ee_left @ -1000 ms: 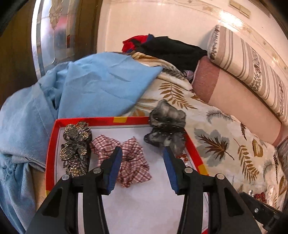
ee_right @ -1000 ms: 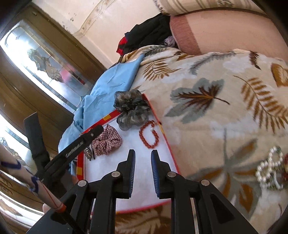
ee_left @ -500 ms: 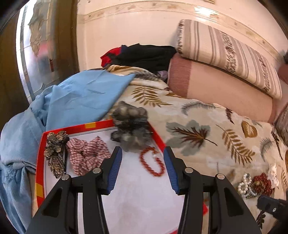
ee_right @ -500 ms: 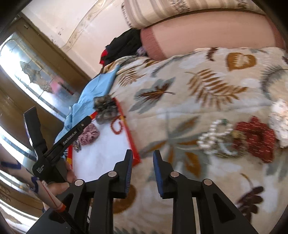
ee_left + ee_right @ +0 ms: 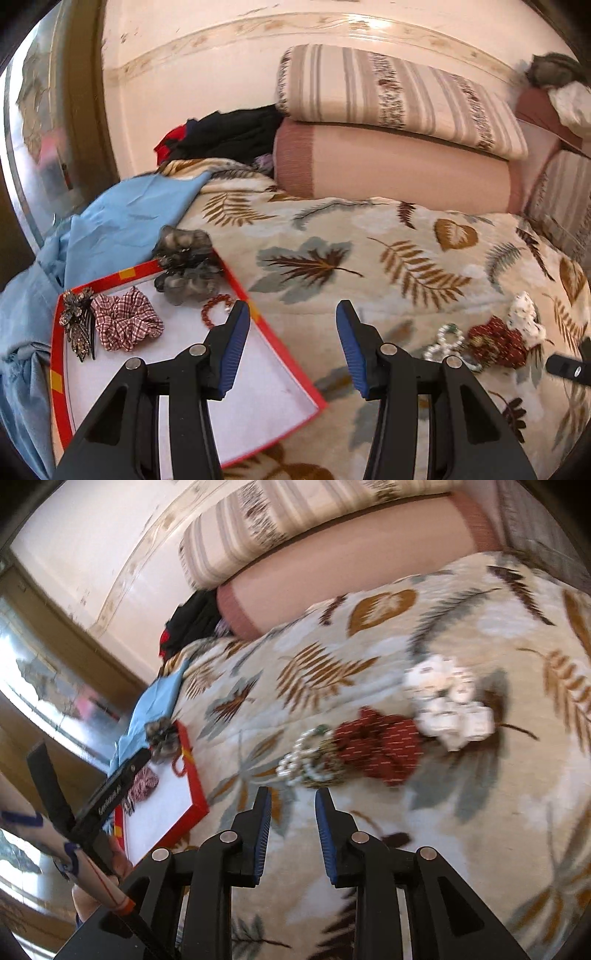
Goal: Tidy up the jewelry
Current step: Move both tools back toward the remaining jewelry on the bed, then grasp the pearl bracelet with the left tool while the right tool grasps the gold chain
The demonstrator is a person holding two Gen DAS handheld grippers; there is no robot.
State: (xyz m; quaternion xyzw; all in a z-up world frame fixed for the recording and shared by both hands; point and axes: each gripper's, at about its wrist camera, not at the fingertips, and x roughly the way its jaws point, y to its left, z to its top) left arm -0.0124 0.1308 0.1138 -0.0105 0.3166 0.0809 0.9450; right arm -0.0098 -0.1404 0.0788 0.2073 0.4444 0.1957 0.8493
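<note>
A red-rimmed white tray (image 5: 280, 343) (image 5: 194, 775) lies on the leaf-print bedspread. It holds a bronze hair clip (image 5: 75, 325), a checked scrunchie (image 5: 125, 325), a grey scrunchie (image 5: 186, 266) and a red bead bracelet (image 5: 214, 308). To the right lie a pearl bracelet (image 5: 445, 341) (image 5: 304, 762), a dark red scrunchie (image 5: 496, 341) (image 5: 376, 742) and a white scrunchie (image 5: 524, 319) (image 5: 447, 701). My left gripper (image 5: 293, 314) is open and empty over the tray's right edge. My right gripper (image 5: 291, 799) is open and empty just short of the pearl bracelet.
A blue cloth (image 5: 122, 225) lies left of the tray. A pink bolster (image 5: 391, 166) and a striped pillow (image 5: 399, 96) are stacked against the far wall beside dark clothes (image 5: 229, 134). The left gripper's body (image 5: 110, 794) shows in the right wrist view.
Both grippers have swung right, away from the tray toward the loose jewelry. The right gripper's jaws have opened wider. The red bracelet lies in the tray.
</note>
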